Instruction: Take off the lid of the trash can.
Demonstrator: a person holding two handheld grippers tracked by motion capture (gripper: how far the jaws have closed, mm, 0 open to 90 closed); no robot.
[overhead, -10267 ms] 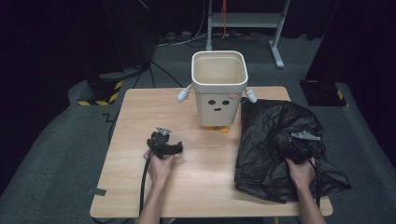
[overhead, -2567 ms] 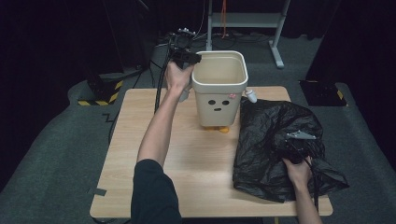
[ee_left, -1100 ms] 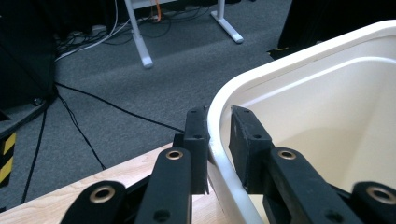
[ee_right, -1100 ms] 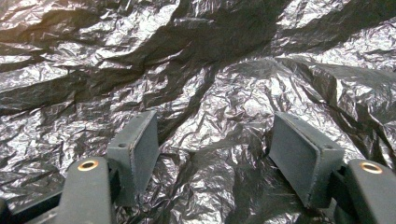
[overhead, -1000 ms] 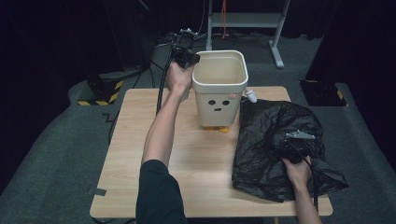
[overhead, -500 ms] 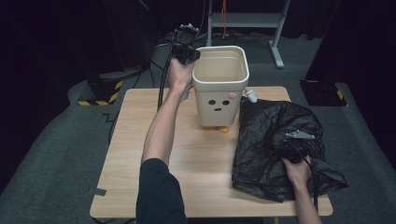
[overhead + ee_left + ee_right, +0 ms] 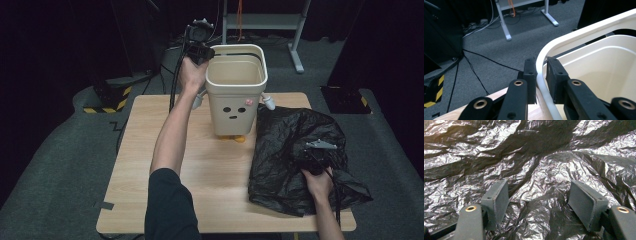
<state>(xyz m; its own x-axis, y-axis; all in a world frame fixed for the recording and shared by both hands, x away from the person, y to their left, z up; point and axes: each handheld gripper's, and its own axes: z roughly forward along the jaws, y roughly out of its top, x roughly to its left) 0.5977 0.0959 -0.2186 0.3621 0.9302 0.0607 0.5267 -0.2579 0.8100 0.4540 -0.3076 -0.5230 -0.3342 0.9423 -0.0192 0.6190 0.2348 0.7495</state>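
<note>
A cream plastic bin [image 7: 235, 107] with a drawn face, small arms and orange feet stands at the back of the wooden table [image 7: 200, 170]. My left gripper [image 7: 200, 50] is held up at its back left corner. In the left gripper view the left gripper [image 7: 541, 67] is shut on the bin's rim [image 7: 584, 35], one jaw outside and one inside. A crumpled black plastic bag [image 7: 290, 145] lies on the table's right side. My right gripper [image 7: 316, 150] rests on top of it. In the right gripper view the right gripper [image 7: 537, 192] is open, with the wrinkled bag [image 7: 529, 150] below and between the jaws.
Bare wood takes up the table's left and front middle. Grey carpet surrounds the table, with black cables [image 7: 474, 72] and a white stand's legs [image 7: 297, 55] behind the bin. A yellow-and-black striped block [image 7: 107, 100] lies on the floor at the left.
Since the oldest frame my left hand has gone from the table's front to the bin's back left rim. Over the last second the bin and both hands have hardly shifted.
</note>
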